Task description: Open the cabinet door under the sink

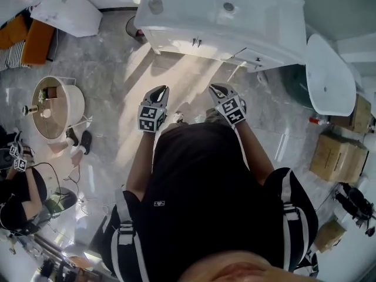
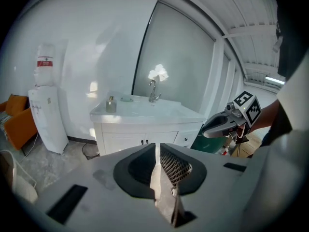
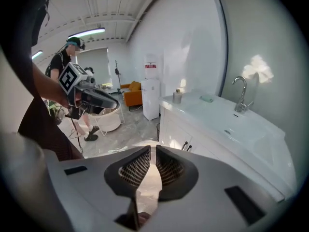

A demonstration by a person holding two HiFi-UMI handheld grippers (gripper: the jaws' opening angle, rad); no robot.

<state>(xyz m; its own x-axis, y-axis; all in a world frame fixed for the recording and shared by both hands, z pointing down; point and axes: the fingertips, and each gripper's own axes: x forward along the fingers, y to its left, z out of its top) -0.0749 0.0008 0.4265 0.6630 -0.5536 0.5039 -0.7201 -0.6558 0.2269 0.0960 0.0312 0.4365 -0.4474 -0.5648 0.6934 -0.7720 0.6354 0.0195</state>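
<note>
Head view: the left gripper (image 1: 157,90) and the right gripper (image 1: 218,89) are held side by side over the grey floor (image 1: 106,69). Both are pointed toward the white vanity (image 1: 258,22) at the far side and are kept well apart from it. The cabinet doors (image 1: 176,40) under the sink are seen closed, with two small dark handles (image 1: 197,42) set just beside each other at the middle seam.

In the left gripper view, the jaws of the left gripper (image 2: 158,146) are drawn almost together. Only a thin slit is left between them and nothing is held. The doors (image 2: 125,141) are seen beyond them, below the counter (image 2: 145,111), on which a faucet (image 2: 152,90) and a small bottle (image 2: 111,104) are placed. A water dispenser (image 2: 46,105) is stood to the left of the vanity.

In the right gripper view, the right gripper (image 3: 153,149) is likewise narrowed to a slit and nothing is gripped. The doors (image 3: 174,134) are seen just past it.
</note>
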